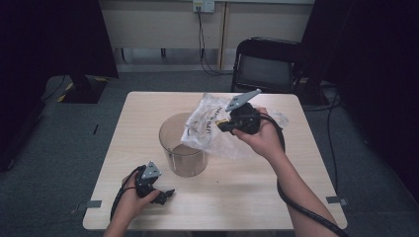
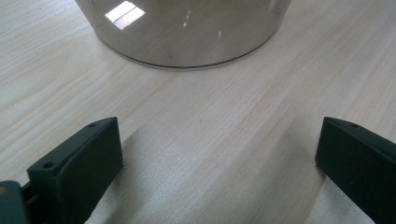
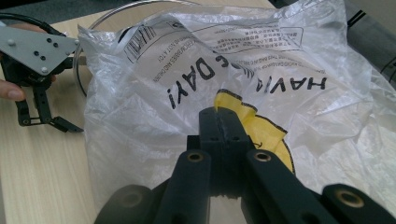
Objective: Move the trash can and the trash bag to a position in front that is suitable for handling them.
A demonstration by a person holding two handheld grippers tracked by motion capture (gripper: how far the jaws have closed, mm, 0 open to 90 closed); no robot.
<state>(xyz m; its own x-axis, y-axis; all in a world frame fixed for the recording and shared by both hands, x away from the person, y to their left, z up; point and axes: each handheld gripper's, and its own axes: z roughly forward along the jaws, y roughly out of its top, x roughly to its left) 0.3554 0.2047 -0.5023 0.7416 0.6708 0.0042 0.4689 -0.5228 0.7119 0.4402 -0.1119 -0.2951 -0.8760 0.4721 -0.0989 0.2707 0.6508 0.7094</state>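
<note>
- My right hand-held gripper (image 1: 223, 123) has its jaws pinched fully together on the clear plastic bag (image 1: 210, 129), gripping it at the yellow print (image 3: 261, 128) beside the black lettering.
- The bag hangs off the table (image 1: 257, 197), draped over the far-right part of the rim of the clear round container (image 1: 182, 150), part of it sagging over the opening.
- The container stands upright near the middle of the table, well in from every edge.
- My left hand-held gripper (image 1: 165, 196) rests low at the near-left part of the table, jaws spread wide with nothing between them, pointing toward the container's base (image 2: 187, 51).
- Bare wood lies between my left jaws and the container's bottom edge, so they are apart.
- The right half of the table, beyond the bag and my forearm, is bare up to its edge.
- The near edge runs just behind my left hand (image 1: 129, 202), leaving little room to pull back there.
- A dark chair (image 1: 267, 66) stands past the far edge, off the table.
</note>
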